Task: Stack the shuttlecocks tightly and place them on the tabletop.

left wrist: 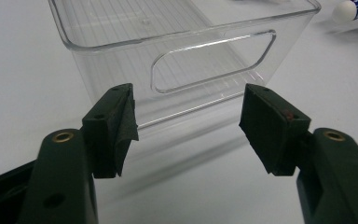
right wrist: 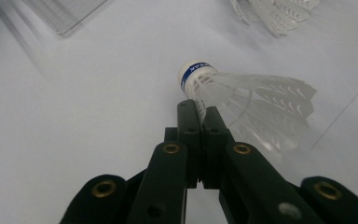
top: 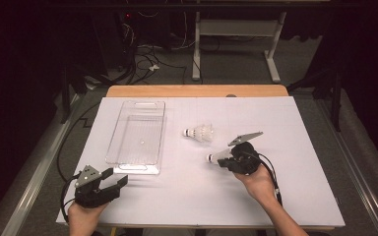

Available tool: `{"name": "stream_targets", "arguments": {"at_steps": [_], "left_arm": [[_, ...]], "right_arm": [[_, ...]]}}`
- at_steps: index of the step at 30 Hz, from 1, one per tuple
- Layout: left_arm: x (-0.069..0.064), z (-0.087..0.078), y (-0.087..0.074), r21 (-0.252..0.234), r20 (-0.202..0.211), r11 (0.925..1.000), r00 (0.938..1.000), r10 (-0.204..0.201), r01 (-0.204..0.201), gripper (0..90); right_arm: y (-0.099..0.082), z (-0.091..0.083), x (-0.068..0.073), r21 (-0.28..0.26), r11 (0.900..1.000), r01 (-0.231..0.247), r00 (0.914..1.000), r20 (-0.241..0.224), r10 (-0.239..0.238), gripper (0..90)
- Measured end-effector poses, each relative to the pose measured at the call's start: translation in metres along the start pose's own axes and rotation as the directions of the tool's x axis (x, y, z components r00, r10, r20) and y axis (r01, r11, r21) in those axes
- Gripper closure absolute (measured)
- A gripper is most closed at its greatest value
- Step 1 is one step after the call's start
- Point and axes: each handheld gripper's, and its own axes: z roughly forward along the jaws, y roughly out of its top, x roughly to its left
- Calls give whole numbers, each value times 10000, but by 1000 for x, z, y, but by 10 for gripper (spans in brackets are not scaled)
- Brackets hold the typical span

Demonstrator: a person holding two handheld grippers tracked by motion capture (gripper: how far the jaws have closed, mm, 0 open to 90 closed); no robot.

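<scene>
Right hand-held gripper (right wrist: 200, 109) has clamped the shuttlecock (right wrist: 242, 100) skirt, left hand-held gripper (left wrist: 189, 128) gapes empty; next, probably carry it toward the clear bin (top: 138, 135) at 10 o'clock.

Right tongs (right wrist: 199, 109) clamped tight; left tongs (left wrist: 189, 123) gape wide.

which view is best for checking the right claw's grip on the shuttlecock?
The right gripper view: the right claw shows shut on the skirt of the shuttlecock just behind its blue-banded cork, close up. In the high view that shuttlecock is small, half covered by the claw. The left gripper view gives a shuttlecock's cork at its top right corner; which one, I cannot tell.
</scene>
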Motion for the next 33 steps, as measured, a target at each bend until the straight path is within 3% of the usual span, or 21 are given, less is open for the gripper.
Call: {"name": "stream_targets", "arguments": {"at_steps": [18,33], "left_arm": [[-1,2,1,92,51,9999,9999,134,-135,367],[-1,1,0,72,12,10000,10000,61,-61,367]], "right_arm": [[3,-19,-27,-240,9977,-629,9977,217,635,900],[21,-16,-49,-521,9921,-1141,9928,304,1158,900]]}}
